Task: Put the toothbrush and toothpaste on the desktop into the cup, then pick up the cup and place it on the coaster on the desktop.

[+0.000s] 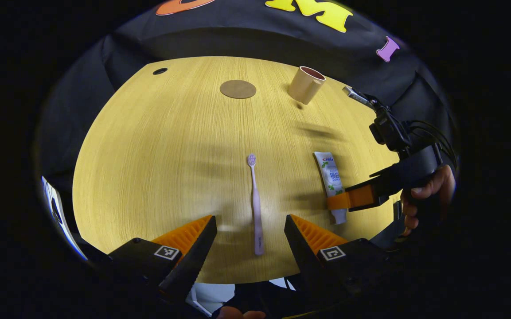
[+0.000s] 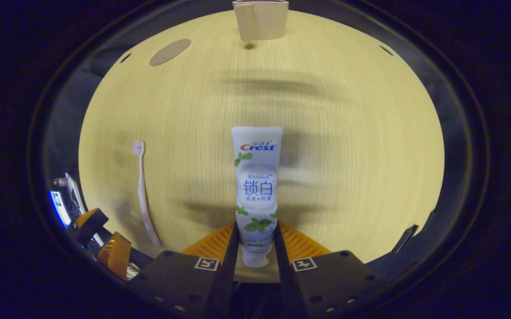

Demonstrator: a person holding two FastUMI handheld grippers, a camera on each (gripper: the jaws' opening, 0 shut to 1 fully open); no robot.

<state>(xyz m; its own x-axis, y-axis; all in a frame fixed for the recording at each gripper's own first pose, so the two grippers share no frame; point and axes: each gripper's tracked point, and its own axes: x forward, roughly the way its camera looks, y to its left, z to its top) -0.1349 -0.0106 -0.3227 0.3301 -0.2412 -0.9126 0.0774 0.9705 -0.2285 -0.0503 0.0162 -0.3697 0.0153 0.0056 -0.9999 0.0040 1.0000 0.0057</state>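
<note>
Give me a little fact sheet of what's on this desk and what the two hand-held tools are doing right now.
Desk: pale wood desktop
Cup: tan cup standing at the far edge, nothing visible inside
Coaster: round brown coaster, bare, apart from the cup
Toothbrush: pink toothbrush lying flat, handle end between the open fingers of the left tool, not touched
Toothpaste: white toothpaste tube lying flat on the desk
Right tool: right tool closed on the tube's cap end, both fingers pressing its sides
Progress: neither item in the cup yet

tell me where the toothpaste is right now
In the right gripper view the toothpaste lies flat on the table, its cap end between the right gripper fingers, toothbrush to its left.
</note>
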